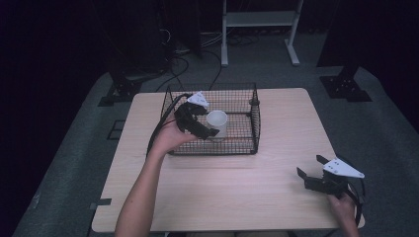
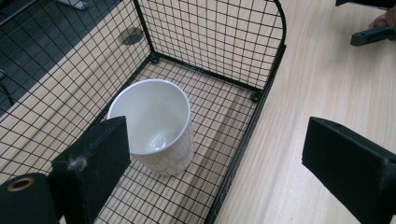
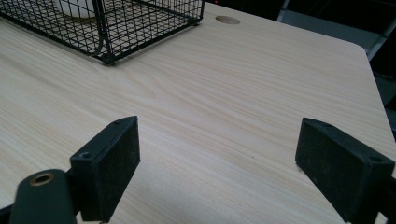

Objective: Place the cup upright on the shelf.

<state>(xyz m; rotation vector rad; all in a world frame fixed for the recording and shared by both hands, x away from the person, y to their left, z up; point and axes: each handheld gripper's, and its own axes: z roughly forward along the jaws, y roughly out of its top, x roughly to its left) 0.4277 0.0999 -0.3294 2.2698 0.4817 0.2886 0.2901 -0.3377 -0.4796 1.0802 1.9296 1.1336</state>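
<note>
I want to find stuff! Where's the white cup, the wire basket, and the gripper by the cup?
white cup [image 2: 161, 112], left gripper view, inner wall.
wire basket [image 2: 215, 37], left gripper view, end wall mesh.
left gripper [image 1: 200, 123], high view, between its fingertips.

A pale, light-wood table [image 1: 232, 192] with rounded corners takes up the middle of the high view, its grain running left to right. Directly on it, in the upper middle of that frame, sits a black wire-mesh basket [image 1: 237, 148], rectangular and open-topped, set square to the table edges and nearer the far edge than the near one. In the right gripper view the basket's corner [image 3: 105, 56] shows at the upper left, resting flat on the wood, and a small round hole [image 3: 227, 20] is cut in the tabletop near the top centre. The table stands on grey carpeted floor [image 1: 69, 197], which shows along the left of the high view.
</note>
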